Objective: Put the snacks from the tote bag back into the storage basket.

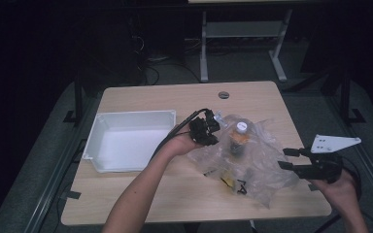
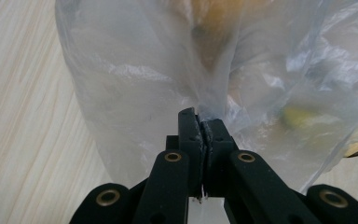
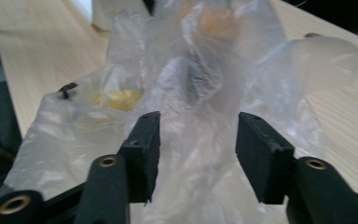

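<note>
A crumpled clear plastic bag point(image 1: 260, 167) lies right of the table's middle. Inside it stands a bottle point(image 1: 238, 141) with a white cap and orange contents, and small yellow and black items point(image 1: 230, 183) lie lower in the bag. My left gripper point(image 1: 209, 128) is at the bag's upper left edge. In the left gripper view the left gripper point(image 2: 204, 122) is shut on a fold of the bag point(image 2: 144, 70). My right gripper point(image 1: 286, 159) sits at the bag's right edge. In the right gripper view the right gripper point(image 3: 198, 140) is open, with loose bag film point(image 3: 200, 93) between the jaws and no pad pressing on it.
An empty white tray point(image 1: 102, 121) stands on the left half of the wooden table point(image 1: 150, 199). A round cable hole point(image 1: 223, 94) sits near the far edge. Dark floor, a desk frame and cables lie beyond the table.
</note>
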